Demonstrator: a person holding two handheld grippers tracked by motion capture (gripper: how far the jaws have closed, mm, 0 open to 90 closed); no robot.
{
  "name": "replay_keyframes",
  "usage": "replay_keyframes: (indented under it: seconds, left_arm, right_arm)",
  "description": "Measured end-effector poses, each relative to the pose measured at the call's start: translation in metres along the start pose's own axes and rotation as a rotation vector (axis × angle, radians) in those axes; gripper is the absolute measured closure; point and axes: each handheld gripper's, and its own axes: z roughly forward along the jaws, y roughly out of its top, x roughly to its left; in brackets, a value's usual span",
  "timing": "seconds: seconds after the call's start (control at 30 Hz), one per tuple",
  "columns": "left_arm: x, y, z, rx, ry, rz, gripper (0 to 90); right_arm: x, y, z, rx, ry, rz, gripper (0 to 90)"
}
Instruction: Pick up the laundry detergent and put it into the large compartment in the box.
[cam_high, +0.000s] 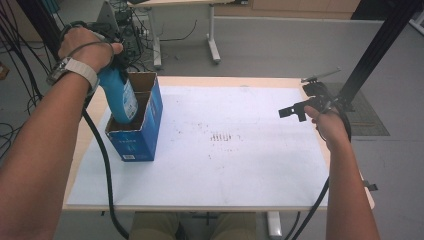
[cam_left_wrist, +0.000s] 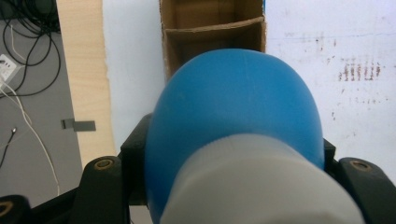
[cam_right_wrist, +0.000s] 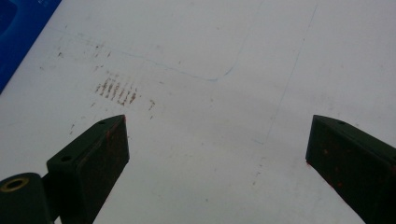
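blue cardboard box (cam_high: 135, 142): you can see pale print and a small white label low on its front face, too small to read.
blue plastic bottle (cam_high: 120, 97): your left gripper's bottle carries a label with pale marks; no word can be made out.
white paper sheet on the table (cam_high: 225, 165): you have only brown smudges and faint pen lines here, no writing.
readable text: none.

We saw a grey floor (cam_high: 280, 45) around the pale wooden counter (cam_high: 225, 80), a white-legged desk (cam_high: 212, 35) behind it, and black cables (cam_high: 15, 45) trailing at the left.
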Motion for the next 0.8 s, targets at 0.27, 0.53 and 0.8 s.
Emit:
replay_keyframes:
  seconds: [0.27,0.53,0.8]
  left_arm:
    - [0.001,0.002,0.017,0.007,-0.004,0.01,38.8]
    - [0.004,0.0,0.031,-0.007,-0.007,0.007,38.8]
    - [0.004,0.001,0.045,0.002,-0.007,0.014,38.7]
  right_arm:
    - [0.0,0.0,0.001,0.004,0.0,0.001,6.0]
    - [0.0,-0.001,0.003,0.007,-0.001,0.002,6.0]
    - [0.0,0.0,0.006,0.011,0.001,0.002,6.0]
